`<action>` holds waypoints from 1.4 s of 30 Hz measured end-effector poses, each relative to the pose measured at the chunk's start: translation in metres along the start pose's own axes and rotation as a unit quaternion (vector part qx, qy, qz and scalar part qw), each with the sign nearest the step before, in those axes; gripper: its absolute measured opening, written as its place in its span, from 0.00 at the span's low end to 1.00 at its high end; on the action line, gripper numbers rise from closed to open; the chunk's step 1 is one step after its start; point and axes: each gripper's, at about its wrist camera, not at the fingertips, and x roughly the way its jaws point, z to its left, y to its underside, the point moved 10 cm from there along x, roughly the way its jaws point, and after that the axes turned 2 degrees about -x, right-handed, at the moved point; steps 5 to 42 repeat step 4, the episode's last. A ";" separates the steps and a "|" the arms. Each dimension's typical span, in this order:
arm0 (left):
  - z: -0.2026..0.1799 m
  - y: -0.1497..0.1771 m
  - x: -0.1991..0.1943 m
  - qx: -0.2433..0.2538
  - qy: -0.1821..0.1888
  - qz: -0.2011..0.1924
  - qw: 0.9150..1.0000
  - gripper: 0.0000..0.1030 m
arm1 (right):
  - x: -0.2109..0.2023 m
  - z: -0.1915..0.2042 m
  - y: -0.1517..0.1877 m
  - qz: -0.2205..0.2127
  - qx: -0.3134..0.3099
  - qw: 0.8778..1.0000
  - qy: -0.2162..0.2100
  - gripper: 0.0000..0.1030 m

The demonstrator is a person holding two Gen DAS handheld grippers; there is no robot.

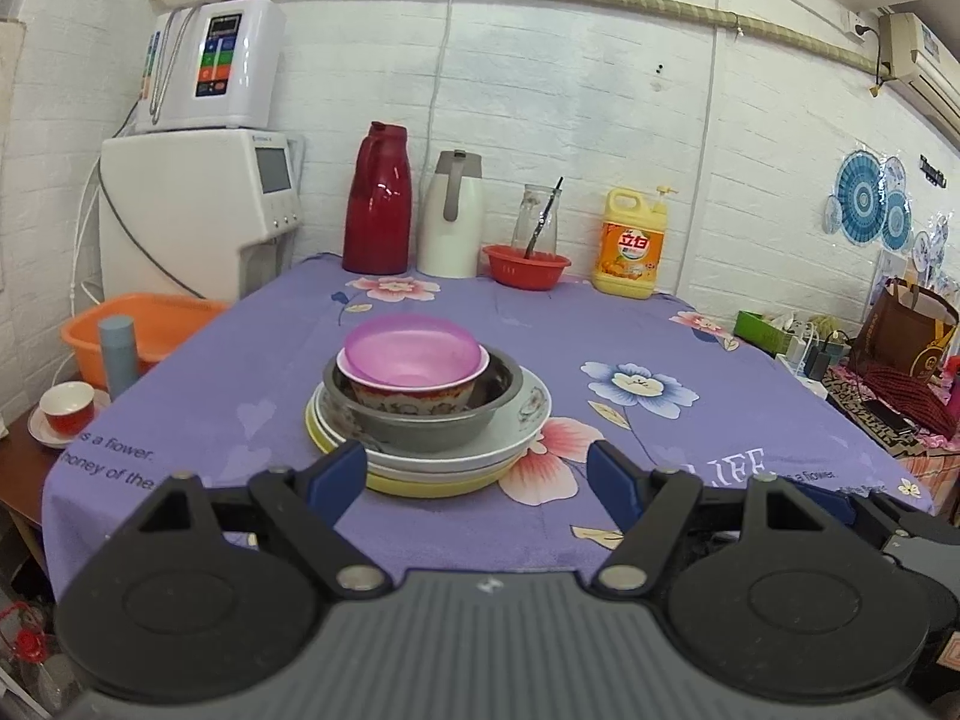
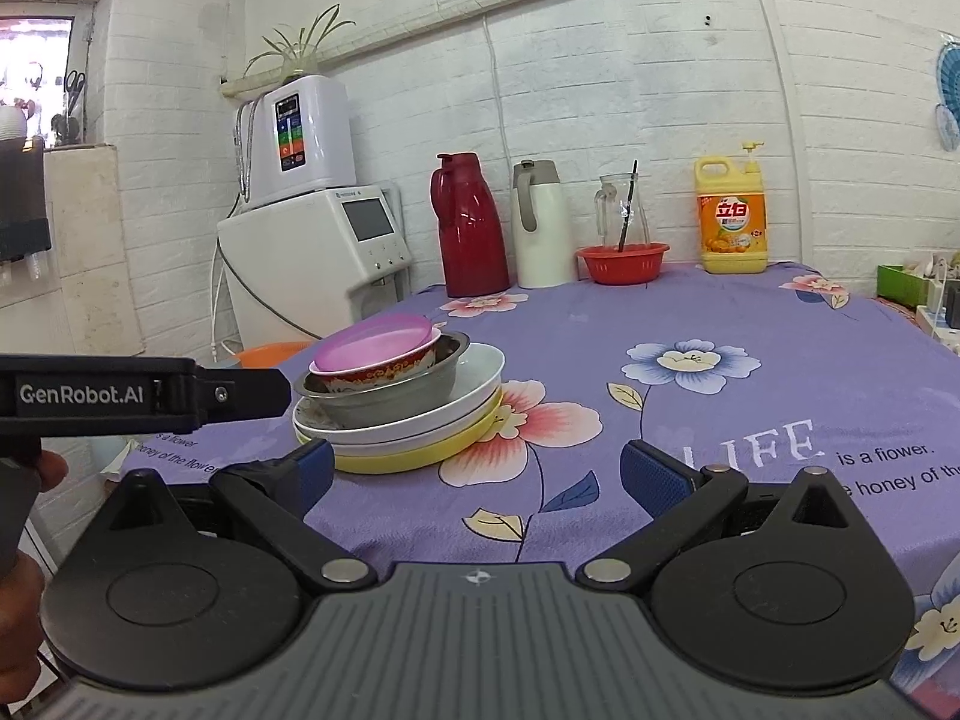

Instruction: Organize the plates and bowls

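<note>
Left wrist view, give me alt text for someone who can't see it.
A stack of dishes sits mid-table: pink bowl in a patterned bowl, in a metal bowl, on white plates and a yellow plate. The open left hand-held gripper faces it, empty, over a purple floral tablecloth.

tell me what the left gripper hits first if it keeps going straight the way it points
Probably the near rim of the stack: the left gripper, jaws open and empty, aims at the round yellow plate at the bottom, under the white plates. Depth is hard to judge.

Glossy pink plastic bowl, dull steel bowl, glazed white plates, soft printed tablecloth.
</note>
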 end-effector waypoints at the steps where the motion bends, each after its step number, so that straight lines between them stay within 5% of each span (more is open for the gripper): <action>1: -0.002 0.000 0.000 0.001 0.008 0.001 1.000 0.72 | 0.000 0.000 0.001 0.001 0.003 1.000 -0.001 1.00; 42: -0.006 0.002 -0.001 0.001 0.012 0.003 1.000 0.72 | 0.001 0.001 0.002 0.003 0.005 1.000 -0.002 1.00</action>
